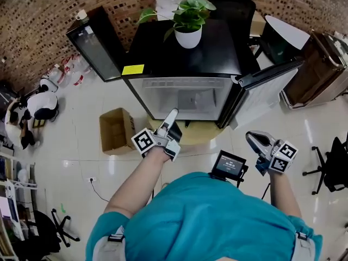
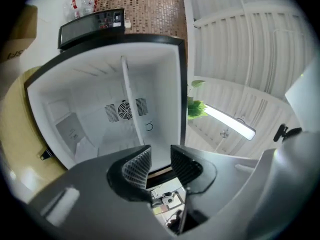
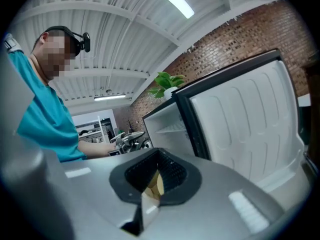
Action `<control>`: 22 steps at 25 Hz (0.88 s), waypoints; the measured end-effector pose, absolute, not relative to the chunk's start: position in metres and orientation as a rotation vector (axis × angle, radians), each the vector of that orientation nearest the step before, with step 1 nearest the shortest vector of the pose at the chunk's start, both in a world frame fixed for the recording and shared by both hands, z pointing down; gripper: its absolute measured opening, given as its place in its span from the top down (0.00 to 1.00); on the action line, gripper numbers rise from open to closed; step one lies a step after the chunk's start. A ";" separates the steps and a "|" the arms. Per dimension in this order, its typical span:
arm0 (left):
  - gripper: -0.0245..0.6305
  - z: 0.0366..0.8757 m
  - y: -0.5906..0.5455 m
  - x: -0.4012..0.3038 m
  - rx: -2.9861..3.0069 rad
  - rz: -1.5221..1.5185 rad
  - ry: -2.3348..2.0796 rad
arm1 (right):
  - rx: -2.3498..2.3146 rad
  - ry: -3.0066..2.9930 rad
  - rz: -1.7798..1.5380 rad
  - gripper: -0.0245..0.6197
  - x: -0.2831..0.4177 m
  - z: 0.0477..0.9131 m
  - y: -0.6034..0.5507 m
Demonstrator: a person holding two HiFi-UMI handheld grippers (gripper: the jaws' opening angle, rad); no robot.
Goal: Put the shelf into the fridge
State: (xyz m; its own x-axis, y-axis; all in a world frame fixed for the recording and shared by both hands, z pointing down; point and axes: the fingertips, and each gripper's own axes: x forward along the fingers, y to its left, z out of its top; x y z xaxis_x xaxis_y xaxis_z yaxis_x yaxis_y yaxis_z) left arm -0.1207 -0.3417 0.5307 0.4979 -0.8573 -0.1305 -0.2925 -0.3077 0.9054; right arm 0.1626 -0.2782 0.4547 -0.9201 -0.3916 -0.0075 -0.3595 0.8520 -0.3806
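Teal short-sleeved shirt [image 1: 206,222]. Black camera rig [image 3: 80,40] strapped on the head. Shells of left gripper [image 1: 173,115] and right gripper [image 1: 252,138] pale grey, moulded; pads [image 2: 136,166] dark, ribbed. Each bears a white cube [image 1: 143,141] with black square markers.

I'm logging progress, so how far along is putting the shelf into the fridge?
Done: the shelf looks seated inside the open fridge. In hand: nothing; the left hand-held gripper is open and empty before the opening. Left: apparently only the fridge door, standing open, if closing it counts.
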 end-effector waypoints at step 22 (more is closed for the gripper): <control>0.96 0.560 0.019 -0.141 2.770 -0.431 -0.846 | -0.643 2.919 -0.196 0.96 0.125 0.520 0.003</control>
State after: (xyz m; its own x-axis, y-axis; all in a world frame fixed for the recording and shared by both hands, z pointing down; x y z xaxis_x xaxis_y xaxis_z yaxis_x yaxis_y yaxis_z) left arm -0.1414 0.0192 0.5604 0.7922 -0.5716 -0.2138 -0.5094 -0.8122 0.2844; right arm 0.1249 0.0034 0.5200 -0.8976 -0.4259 -0.1137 -0.4069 0.8997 -0.1580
